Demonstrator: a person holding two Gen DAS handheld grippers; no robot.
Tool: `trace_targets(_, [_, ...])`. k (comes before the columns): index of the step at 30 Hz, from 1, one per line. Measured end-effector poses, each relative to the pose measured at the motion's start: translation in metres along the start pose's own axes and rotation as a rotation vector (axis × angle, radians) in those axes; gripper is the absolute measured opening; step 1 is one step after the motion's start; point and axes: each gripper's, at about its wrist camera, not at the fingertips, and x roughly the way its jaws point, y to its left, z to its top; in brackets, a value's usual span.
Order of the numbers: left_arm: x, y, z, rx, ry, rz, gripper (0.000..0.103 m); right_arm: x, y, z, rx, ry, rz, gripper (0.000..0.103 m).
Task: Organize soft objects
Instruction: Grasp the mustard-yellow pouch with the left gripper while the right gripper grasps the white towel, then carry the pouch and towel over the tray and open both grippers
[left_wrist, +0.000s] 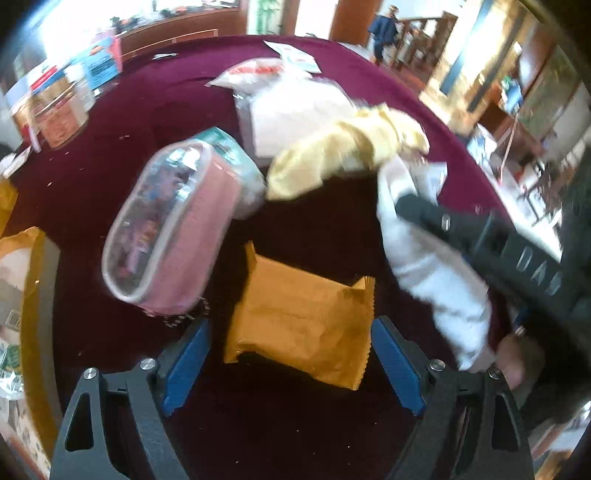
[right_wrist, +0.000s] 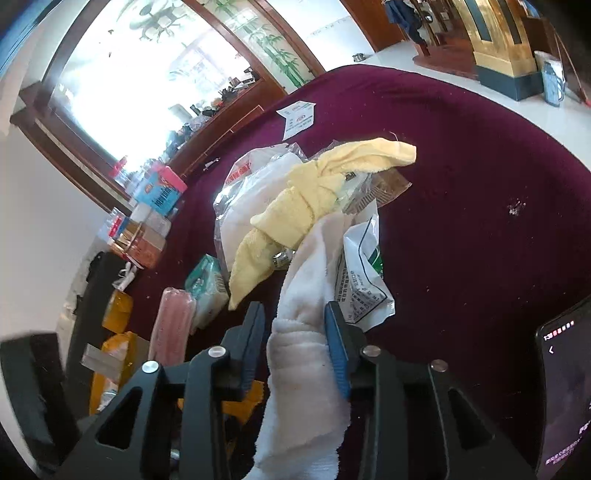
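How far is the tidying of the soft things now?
Nothing looks sorted yet. In hand: the right tongs are shut on the white towel; the left tongs are open around the orange packet. Left: the yellow towel and pink pouch lie loose on the table.

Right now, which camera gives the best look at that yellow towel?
The right wrist view: the yellow towel lies sharp and whole there, draped over the plastic bags. The left wrist view shows it too, but blurred and at a distance.
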Motion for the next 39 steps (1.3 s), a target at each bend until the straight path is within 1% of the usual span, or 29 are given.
trace_targets(1, [0.000, -0.004, -0.003, 0.025, -0.020, 0.034, 0.086, 0.000, -0.001, 0.001, 0.008, 0.001, 0.012, 0.037])
trace_targets(3, [-0.003, -0.010, -0.008, 0.055, -0.057, 0.080, 0.070, 0.000, -0.001, 0.000, 0.011, 0.001, 0.016, 0.038])
trace_targets(4, [-0.004, -0.009, -0.010, 0.055, -0.062, 0.078, 0.067, 0.000, -0.001, 0.001, 0.008, 0.001, 0.015, 0.038])
trace_targets(5, [-0.006, -0.008, -0.011, 0.048, -0.060, 0.069, 0.059, 0.000, -0.001, 0.001, 0.003, 0.000, 0.012, 0.038])
trace_targets(8, [-0.016, -0.001, -0.018, 0.038, -0.068, 0.043, 0.053, -0.002, 0.002, 0.000, -0.010, -0.010, 0.013, 0.039])
trace_targets(9, [-0.020, 0.004, -0.022, 0.023, -0.063, 0.021, 0.052, -0.005, 0.002, 0.000, -0.010, -0.026, 0.020, 0.044])
trace_targets(11, [-0.027, 0.010, -0.029, -0.010, -0.057, -0.025, 0.052, -0.014, 0.001, -0.002, -0.007, -0.065, 0.041, 0.049])
trace_targets(13, [-0.035, 0.022, -0.037, -0.056, -0.050, -0.078, 0.052, -0.016, -0.001, -0.002, 0.005, -0.076, 0.053, 0.051])
trace_targets(15, [-0.047, 0.032, -0.050, -0.100, -0.045, -0.137, 0.052, -0.011, -0.002, -0.001, 0.015, -0.054, 0.032, 0.051])
trace_targets(17, [-0.056, 0.040, -0.060, -0.129, -0.056, -0.159, 0.052, -0.001, -0.004, 0.001, 0.031, -0.006, 0.016, 0.051])
trace_targets(19, [-0.064, 0.045, -0.066, -0.149, -0.072, -0.161, 0.052, 0.007, -0.002, 0.002, 0.025, 0.033, 0.006, 0.051])
trace_targets(20, [-0.068, 0.048, -0.069, -0.161, -0.080, -0.160, 0.052, 0.010, 0.000, 0.002, 0.017, 0.045, 0.001, 0.046])
trace_targets(21, [-0.071, 0.051, -0.070, -0.168, -0.084, -0.160, 0.052, 0.011, 0.003, 0.001, -0.004, 0.048, -0.011, 0.038])
trace_targets(22, [-0.072, 0.052, -0.070, -0.171, -0.088, -0.158, 0.052, 0.012, 0.009, -0.001, -0.033, 0.045, -0.039, 0.034])
trace_targets(24, [-0.075, 0.056, -0.072, -0.183, -0.089, -0.154, 0.052, 0.012, 0.019, -0.005, -0.091, 0.034, -0.093, 0.032])
trace_targets(27, [-0.080, 0.060, -0.072, -0.192, -0.096, -0.158, 0.052, 0.010, 0.030, -0.011, -0.165, 0.014, -0.113, 0.029])
trace_targets(28, [-0.082, 0.062, -0.073, -0.192, -0.102, -0.164, 0.052, 0.007, 0.032, -0.012, -0.178, 0.006, -0.102, 0.029])
trace_targets(30, [-0.088, 0.068, -0.078, -0.199, -0.110, -0.180, 0.052, 0.001, 0.032, -0.015, -0.176, 0.010, -0.051, 0.029])
trace_targets(32, [-0.096, 0.078, -0.083, -0.224, -0.115, -0.200, 0.052, -0.010, 0.027, -0.022, -0.101, 0.027, 0.049, 0.029])
trace_targets(34, [-0.106, 0.088, -0.087, -0.242, -0.127, -0.233, 0.052, -0.020, 0.033, -0.035, -0.076, 0.034, 0.130, 0.029])
trace_targets(37, [-0.124, 0.105, -0.092, -0.265, -0.161, -0.245, 0.052, -0.033, 0.051, -0.055, -0.123, 0.008, 0.156, 0.029])
trace_targets(39, [-0.135, 0.117, -0.094, -0.286, -0.183, -0.258, 0.052, -0.032, 0.066, -0.065, -0.162, 0.034, 0.148, 0.029])
